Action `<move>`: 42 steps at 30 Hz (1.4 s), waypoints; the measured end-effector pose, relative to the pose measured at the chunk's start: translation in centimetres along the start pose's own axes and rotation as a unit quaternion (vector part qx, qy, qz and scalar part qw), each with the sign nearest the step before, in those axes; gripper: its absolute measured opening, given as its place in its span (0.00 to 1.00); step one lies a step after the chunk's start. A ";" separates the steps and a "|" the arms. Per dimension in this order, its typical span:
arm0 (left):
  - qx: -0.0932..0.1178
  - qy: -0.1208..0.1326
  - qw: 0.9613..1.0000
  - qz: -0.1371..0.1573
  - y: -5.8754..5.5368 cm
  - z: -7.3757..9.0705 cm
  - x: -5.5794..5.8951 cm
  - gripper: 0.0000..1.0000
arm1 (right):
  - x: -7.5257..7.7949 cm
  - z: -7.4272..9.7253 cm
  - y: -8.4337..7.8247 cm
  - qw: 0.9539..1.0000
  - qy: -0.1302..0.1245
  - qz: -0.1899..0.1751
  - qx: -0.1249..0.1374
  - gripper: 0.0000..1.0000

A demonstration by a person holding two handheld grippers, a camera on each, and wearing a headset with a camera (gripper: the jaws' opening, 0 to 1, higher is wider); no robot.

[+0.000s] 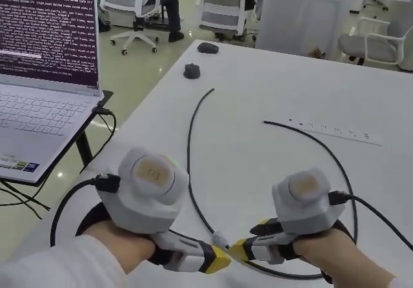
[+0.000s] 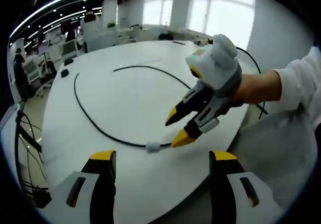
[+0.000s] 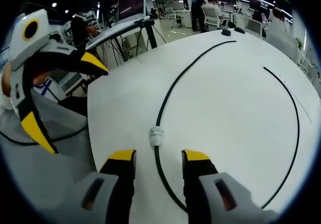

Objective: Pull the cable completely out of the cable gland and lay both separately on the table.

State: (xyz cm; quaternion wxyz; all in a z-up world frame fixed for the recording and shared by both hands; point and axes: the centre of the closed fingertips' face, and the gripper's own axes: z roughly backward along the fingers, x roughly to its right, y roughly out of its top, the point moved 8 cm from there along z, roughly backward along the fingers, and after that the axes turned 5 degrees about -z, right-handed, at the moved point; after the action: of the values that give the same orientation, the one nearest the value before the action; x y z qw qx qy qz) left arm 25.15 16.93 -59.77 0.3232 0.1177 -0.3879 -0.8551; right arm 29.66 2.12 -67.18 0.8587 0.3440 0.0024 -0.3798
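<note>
One small white cable gland (image 3: 157,136), thin black cable (image 3: 173,86) curving, smooth table (image 3: 225,128)

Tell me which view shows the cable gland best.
The right gripper view: the cable gland sits unobstructed around the cable, ahead of the open right gripper. The left gripper view shows it small beside that gripper. The head view shows it small between the left gripper and the right.

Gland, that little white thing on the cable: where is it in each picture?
Head view: gland near the bottom, just right of the middle.
Left gripper view: gland a bit below the middle.
Right gripper view: gland just below the middle.
Shared landmark: the long black cable that runs through it.
</note>
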 end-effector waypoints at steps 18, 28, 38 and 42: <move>-0.005 0.006 1.000 0.000 -0.2 -0.1 -0.4 0.74 | -0.3 -3.6 -0.5 1.000 -0.006 -0.009 0.013 0.24; -0.007 0.002 1.000 -0.008 -0.2 -0.3 -0.2 0.73 | -0.5 -3.9 -0.2 0.999 -0.011 0.019 0.031 0.12; -0.001 0.000 1.000 -0.020 -0.1 -0.3 -0.1 0.73 | -0.3 -1.8 -0.1 0.999 0.006 0.025 0.042 0.11; 0.003 0.002 1.000 -0.026 0.0 -0.2 0.0 0.72 | -0.1 0.0 0.5 0.998 0.021 0.029 0.056 0.11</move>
State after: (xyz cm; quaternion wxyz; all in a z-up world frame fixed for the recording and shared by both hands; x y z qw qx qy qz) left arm 25.29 16.82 -59.94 0.3011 0.1307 -0.3868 -0.8618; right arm 29.93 2.43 -66.86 0.8485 0.3999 -0.0109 -0.3464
